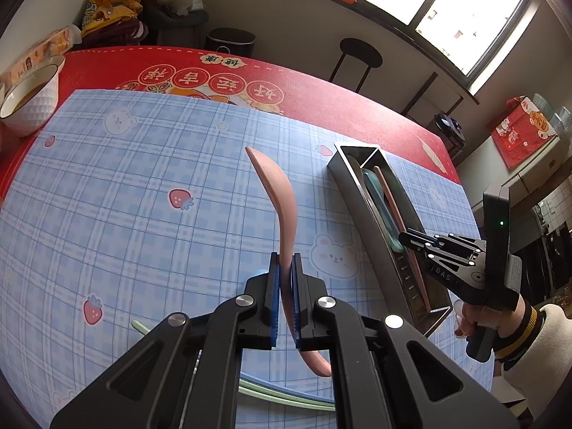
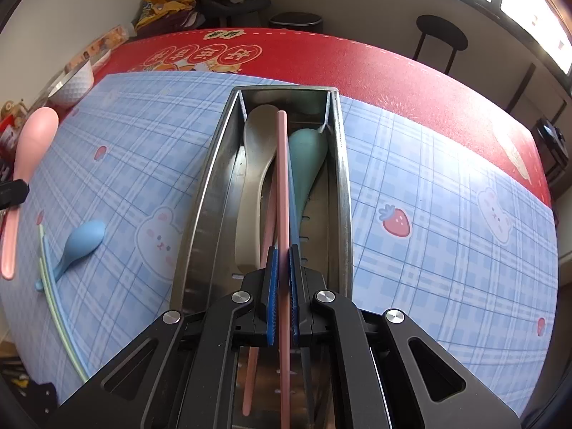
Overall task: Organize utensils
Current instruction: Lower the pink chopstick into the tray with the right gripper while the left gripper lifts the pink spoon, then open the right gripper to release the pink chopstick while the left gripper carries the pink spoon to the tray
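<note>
In the tray: we see a grey spoon and a teal spoon in the long steel tray.
Right gripper: clenched on a pink chopstick over the tray.
Left gripper: grasping a pink plastic spoon.
Left on bench: a blue spoon and green chopsticks.

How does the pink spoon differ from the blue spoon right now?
The pink spoon is clamped in the left hand-held gripper, lifted off the mat; the blue spoon lies loose on the mat. The blue spoon rests across green chopsticks; the pink spoon touches none. Neither is in the metal tray.
</note>
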`<state>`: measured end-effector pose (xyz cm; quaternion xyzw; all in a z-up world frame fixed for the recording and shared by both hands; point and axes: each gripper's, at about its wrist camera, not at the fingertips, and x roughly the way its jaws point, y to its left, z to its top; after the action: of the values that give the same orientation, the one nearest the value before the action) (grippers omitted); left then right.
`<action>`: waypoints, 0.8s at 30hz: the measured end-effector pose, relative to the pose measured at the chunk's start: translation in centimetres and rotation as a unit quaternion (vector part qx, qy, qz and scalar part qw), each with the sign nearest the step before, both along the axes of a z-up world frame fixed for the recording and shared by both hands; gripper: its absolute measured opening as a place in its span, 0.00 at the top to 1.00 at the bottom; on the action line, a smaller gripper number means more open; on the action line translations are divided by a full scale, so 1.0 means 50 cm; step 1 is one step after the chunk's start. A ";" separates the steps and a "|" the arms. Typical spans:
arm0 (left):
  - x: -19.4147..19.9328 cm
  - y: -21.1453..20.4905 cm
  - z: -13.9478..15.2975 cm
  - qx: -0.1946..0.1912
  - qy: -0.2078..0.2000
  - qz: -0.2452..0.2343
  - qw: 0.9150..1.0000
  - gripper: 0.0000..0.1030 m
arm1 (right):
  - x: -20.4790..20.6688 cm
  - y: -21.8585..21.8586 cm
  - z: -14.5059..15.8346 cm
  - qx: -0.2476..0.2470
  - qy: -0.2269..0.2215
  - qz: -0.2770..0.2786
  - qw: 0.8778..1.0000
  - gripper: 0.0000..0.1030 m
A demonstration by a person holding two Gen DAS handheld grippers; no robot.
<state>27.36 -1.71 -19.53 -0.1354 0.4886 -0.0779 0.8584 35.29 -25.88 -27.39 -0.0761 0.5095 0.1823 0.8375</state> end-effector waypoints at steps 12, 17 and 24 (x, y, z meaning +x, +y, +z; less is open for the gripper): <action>-0.006 -0.011 0.002 -0.004 0.003 -0.007 1.000 0.94 | -0.005 -0.008 -0.001 0.013 0.012 -0.021 1.000 0.94; -0.003 -0.018 0.007 -0.004 0.001 -0.012 1.000 0.94 | -0.016 -0.013 0.005 0.018 0.014 -0.018 1.000 0.93; -0.005 -0.037 0.014 -0.004 -0.002 -0.023 1.000 0.94 | -0.034 -0.033 0.017 0.037 0.013 -0.036 0.999 0.93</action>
<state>27.09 -3.57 -18.81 -0.1277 0.4895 -0.0997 0.8568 33.61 -27.55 -26.54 -0.0244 0.5161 0.1719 0.8387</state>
